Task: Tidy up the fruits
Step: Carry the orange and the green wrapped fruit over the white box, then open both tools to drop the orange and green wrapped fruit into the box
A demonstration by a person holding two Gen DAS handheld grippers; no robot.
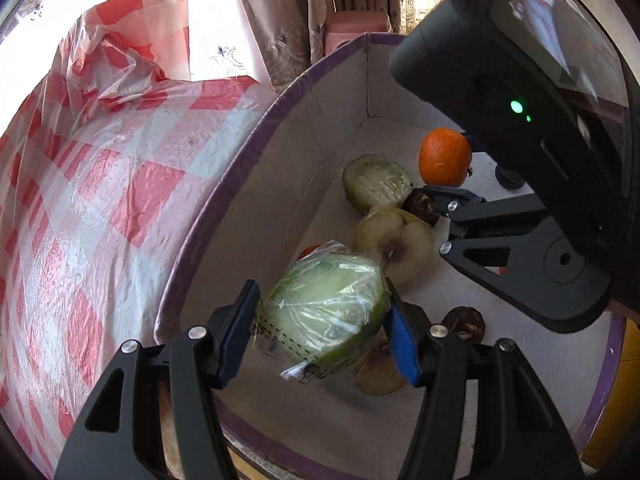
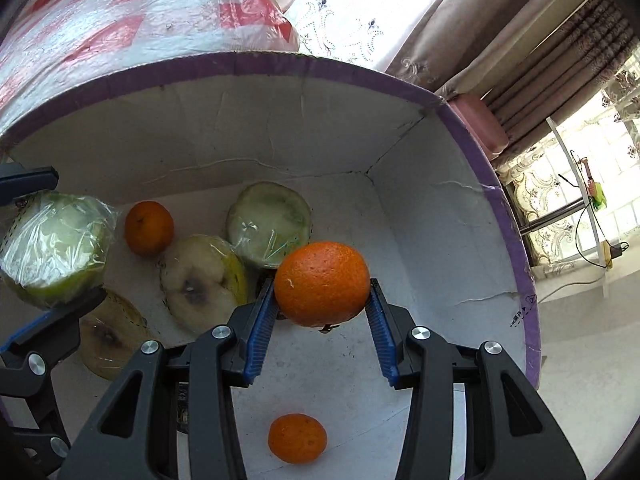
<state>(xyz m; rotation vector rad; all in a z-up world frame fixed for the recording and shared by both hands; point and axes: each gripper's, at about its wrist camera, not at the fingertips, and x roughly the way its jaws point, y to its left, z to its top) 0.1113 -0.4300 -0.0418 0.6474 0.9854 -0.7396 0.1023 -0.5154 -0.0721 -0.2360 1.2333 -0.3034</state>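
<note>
We see several fruits already in the box (image 2: 472, 184), while our left gripper (image 1: 324, 312) grasps a wrapped melon (image 1: 324, 308) and our right gripper (image 2: 322, 300) an orange (image 2: 322, 282), both probably about to be dropped in.

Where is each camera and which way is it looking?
Left wrist: sits on the left gripper, looking down into the purple-rimmed box; its jaws clamp a wrapped green melon piece, and the right gripper shows too.
Right wrist: sits on the right gripper, looking down into the same box; its jaws clamp an orange.
Shared: box, orange, melon piece, checked plastic cloth.
</note>
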